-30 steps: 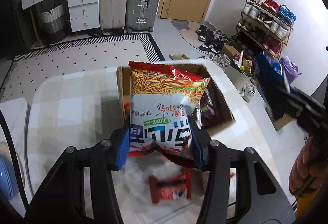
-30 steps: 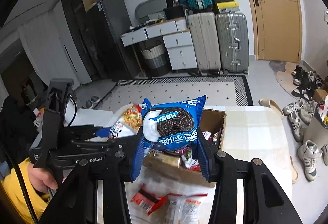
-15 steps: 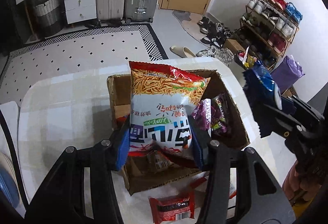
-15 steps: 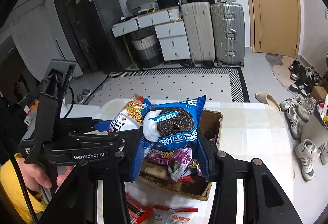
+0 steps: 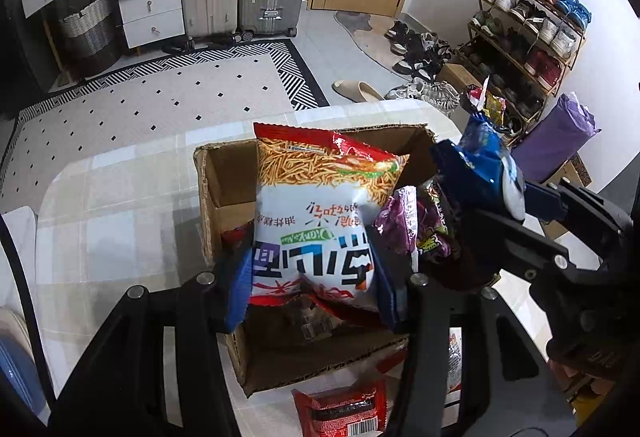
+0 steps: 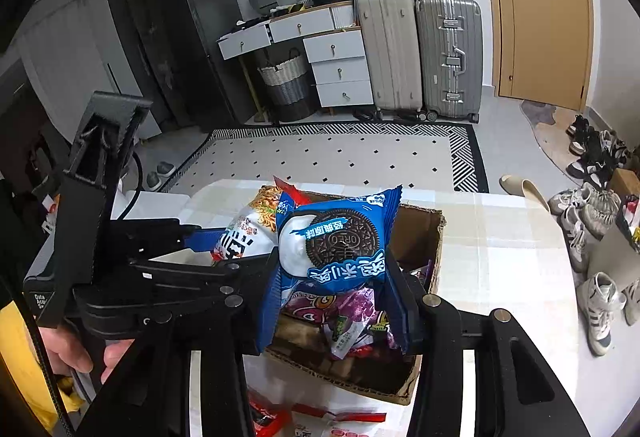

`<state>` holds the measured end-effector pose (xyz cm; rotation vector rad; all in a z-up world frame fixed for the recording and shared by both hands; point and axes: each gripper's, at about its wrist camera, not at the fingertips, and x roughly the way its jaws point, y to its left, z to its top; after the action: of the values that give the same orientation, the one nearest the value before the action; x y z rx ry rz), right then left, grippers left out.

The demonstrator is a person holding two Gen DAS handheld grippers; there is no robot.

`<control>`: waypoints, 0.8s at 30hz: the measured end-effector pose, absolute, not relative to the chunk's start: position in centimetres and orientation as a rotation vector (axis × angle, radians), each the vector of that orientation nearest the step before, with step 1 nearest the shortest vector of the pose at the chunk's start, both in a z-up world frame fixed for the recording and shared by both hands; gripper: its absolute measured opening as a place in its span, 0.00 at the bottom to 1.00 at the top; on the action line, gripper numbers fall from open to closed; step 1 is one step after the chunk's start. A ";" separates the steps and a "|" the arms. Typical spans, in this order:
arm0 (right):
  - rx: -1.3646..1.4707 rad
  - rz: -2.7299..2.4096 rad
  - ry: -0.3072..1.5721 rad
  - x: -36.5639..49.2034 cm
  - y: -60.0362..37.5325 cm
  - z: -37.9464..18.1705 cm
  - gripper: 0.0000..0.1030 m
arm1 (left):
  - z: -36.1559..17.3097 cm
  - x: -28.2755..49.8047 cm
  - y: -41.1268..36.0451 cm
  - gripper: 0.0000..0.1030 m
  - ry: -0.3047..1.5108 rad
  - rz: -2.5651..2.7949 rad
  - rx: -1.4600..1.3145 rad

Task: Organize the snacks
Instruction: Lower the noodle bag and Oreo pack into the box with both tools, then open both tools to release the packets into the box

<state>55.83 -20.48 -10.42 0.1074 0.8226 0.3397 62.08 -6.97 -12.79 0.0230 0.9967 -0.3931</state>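
Both grippers hang over the open cardboard box (image 5: pixel 208 197) on the table. The left gripper (image 5: pixel 312 289) is clamped on a noodle snack bag (image 5: pixel 320 205), the right gripper (image 6: pixel 336 301) on a blue Oreo pack (image 6: pixel 336 241). The step in hand looks like dropping both in; next, each should lower and spread its jaws.

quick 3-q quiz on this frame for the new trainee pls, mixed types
1. True or false: the left gripper holds the blue Oreo pack.
2. Where is the purple snack packet? A) inside the cardboard box B) on the table outside it C) on the floor
3. Fill in: the right gripper hangs above the ____.

Key: 1 false, it holds the noodle snack bag; 2 A; 3 cardboard box.
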 end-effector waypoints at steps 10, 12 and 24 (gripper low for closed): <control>0.122 0.339 0.832 55.6 -20.7 -11.1 0.44 | -12.8 61.8 -7.5 0.66 0.966 -0.361 0.059; 0.122 0.344 0.839 55.7 -20.7 -11.2 0.44 | -12.8 61.7 -7.4 0.66 0.965 -0.360 0.050; 0.148 0.318 0.885 57.0 -21.3 -12.6 0.47 | -12.2 60.7 -5.7 0.75 0.947 -0.338 0.002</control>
<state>56.96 -21.29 -12.64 0.1484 0.8852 0.3179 60.67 -5.73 -12.22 0.0023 0.9468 -0.3384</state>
